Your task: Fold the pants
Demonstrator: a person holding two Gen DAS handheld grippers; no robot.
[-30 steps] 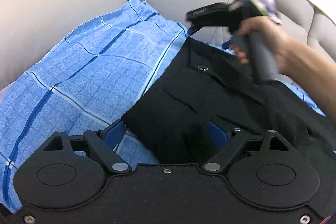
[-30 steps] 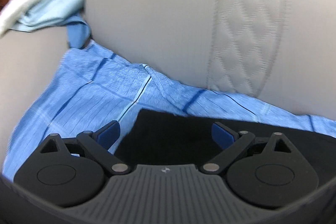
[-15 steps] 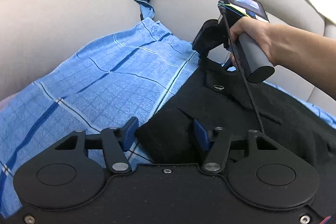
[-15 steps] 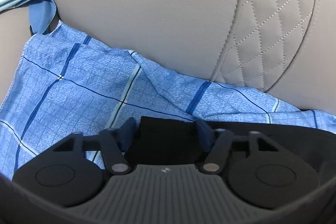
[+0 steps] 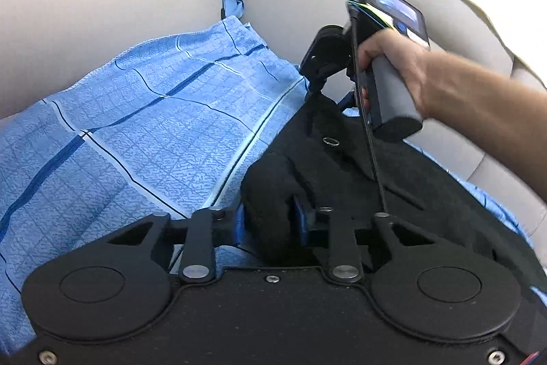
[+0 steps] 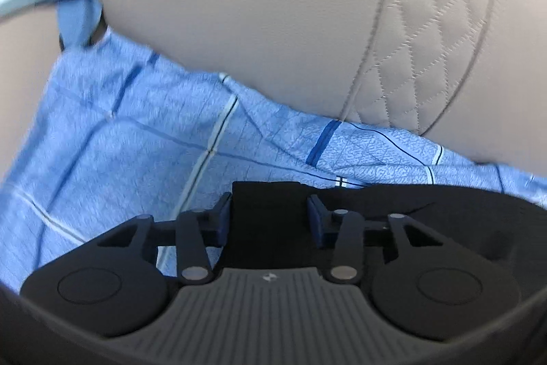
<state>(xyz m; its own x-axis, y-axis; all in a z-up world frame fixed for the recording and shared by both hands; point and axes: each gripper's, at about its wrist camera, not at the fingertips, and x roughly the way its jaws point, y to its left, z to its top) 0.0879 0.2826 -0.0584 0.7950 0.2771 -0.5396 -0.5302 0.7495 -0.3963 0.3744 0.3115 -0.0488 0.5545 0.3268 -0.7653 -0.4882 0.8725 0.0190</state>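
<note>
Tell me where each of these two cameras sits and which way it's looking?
Left wrist view: sits on the left gripper, looking along its fingers clamped on the black pants; the person's right hand shows, holding the other gripper.
Right wrist view: sits on the right gripper, facing the sofa backrest; its fingers pinch a pants edge; no hand shows.
Shared: the pants, the blue checked cloth and the sofa.

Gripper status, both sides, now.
Left gripper: closed on a bunched fold of the black pants.
Right gripper: closed on a flat edge of the pants.
</note>
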